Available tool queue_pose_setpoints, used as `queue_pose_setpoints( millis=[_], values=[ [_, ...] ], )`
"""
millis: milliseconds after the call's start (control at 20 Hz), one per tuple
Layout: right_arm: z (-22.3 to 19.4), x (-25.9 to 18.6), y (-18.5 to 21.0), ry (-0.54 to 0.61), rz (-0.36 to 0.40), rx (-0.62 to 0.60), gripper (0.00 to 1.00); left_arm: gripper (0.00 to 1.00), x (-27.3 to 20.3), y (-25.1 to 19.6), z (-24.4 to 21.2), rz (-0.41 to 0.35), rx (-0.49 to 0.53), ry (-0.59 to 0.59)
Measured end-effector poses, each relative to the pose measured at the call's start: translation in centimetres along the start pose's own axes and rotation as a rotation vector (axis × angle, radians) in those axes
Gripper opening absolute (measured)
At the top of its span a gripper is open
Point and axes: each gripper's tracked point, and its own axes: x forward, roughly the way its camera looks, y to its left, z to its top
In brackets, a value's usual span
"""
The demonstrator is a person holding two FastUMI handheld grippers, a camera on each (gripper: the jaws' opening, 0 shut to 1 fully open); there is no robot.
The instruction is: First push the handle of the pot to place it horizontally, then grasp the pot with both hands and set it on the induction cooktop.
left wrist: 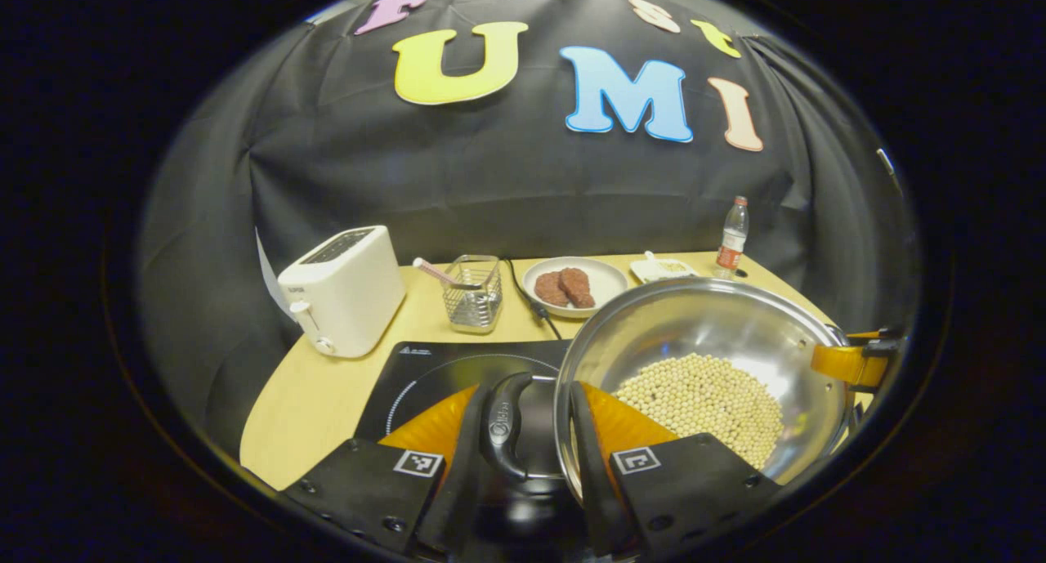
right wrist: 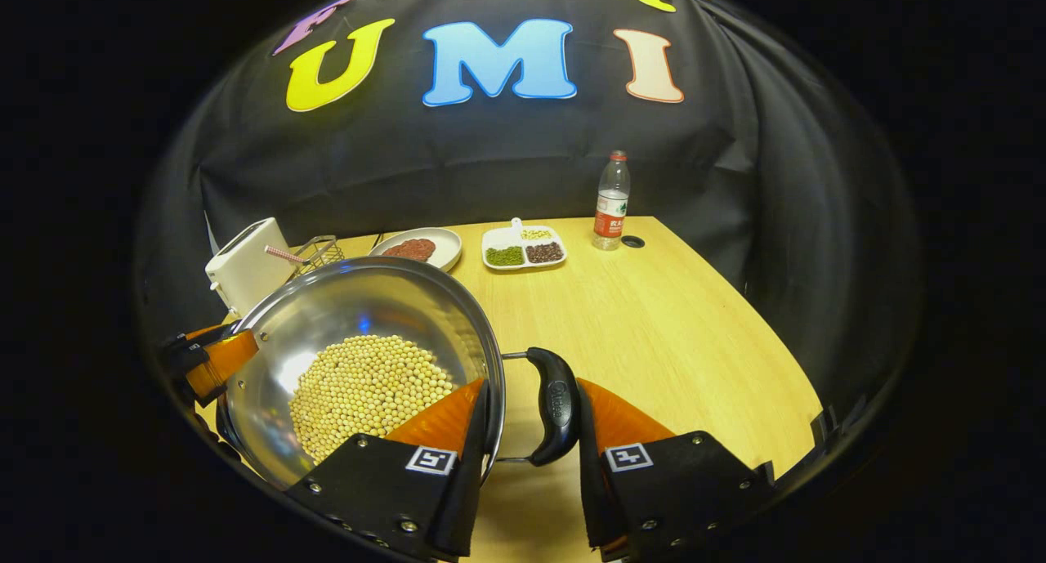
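- We see the counter (right wrist: 654, 318), a pale wood top, running back to the booth's black cloth wall.
- The pot (left wrist: 703, 334), a wide steel pan holding a heap of pale round beans (left wrist: 703, 399), hangs between the two hand-held grippers, above the counter; in the left gripper view its left rim overlaps the induction cooktop (left wrist: 441, 367), while most of its bowl lies to the right of that black plate.
- The pot's long axis (handle to handle) runs side to side across the counter, one loop handle at each end, and its open mouth tilts up toward the cameras.
- The left hand-held gripper (left wrist: 535, 432) has its fingers on either side of the pot's left handle (left wrist: 508, 424), the right finger lying against the rim; we cannot tell if both press on it.
- The right hand-held gripper (right wrist: 531, 408) straddles the pot's right handle (right wrist: 556, 404) with its fingers part open; the left finger lies at the pot's rim, the right one just beside the handle.
- Behind the cooktop stand a white toaster (left wrist: 343, 289) and a wire basket (left wrist: 474, 293).
- Farther back lie a plate of brown patties (left wrist: 572, 285), a divided dish (right wrist: 523, 248) and a water bottle (right wrist: 611, 199).
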Motion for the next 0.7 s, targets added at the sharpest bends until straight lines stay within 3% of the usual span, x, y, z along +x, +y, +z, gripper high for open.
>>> queue_pose_setpoints(
  millis=[250, 700],
  values=[
    [0.3, 0.4, 4.2, 0.003, 0.011, -0.01, 0.52, 0.57, 0.1, 4.8, -0.5, 0.01, -0.009, -0.003],
    [-0.2, 1.7, 11.3, 0.032, 0.051, -0.035, 0.52, 0.61, 1.5, 12.4, -1.7, 0.036, -0.015, 0.02]
  ],
)
